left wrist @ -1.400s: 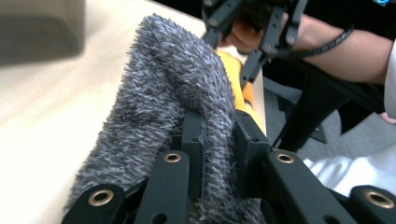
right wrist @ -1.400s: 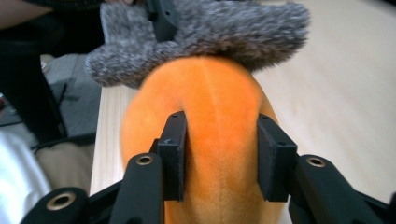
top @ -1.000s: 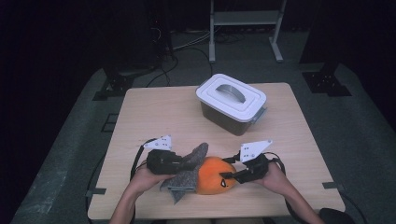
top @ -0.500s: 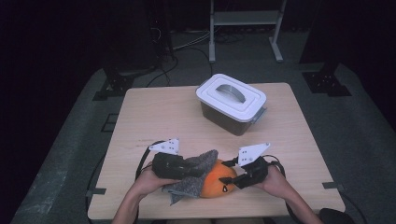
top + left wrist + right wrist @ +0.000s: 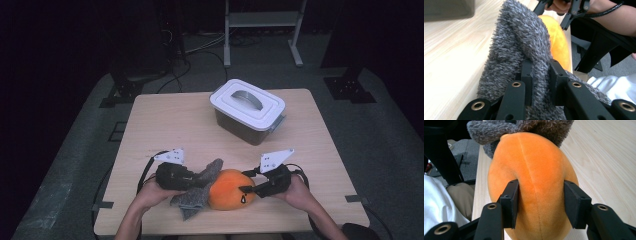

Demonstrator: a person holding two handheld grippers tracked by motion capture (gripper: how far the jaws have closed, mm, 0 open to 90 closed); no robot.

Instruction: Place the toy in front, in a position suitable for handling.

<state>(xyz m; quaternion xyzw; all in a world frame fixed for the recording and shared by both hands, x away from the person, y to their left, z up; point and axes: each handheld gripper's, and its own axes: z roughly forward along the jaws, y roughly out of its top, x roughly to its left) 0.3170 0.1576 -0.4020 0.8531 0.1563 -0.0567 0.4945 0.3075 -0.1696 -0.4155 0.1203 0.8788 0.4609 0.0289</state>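
While the left gripper (image 5: 537, 75) stays clamped on the grey cloth (image 5: 521, 47), the right gripper (image 5: 540, 202) has just squeezed tighter across the orange plush toy (image 5: 534, 182). Cloth lies left of the toy at the table's (image 5: 165, 125) near edge.

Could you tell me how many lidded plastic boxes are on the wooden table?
1: a grey plastic box with a white handled lid stands at the far middle of the table; none seems hidden.
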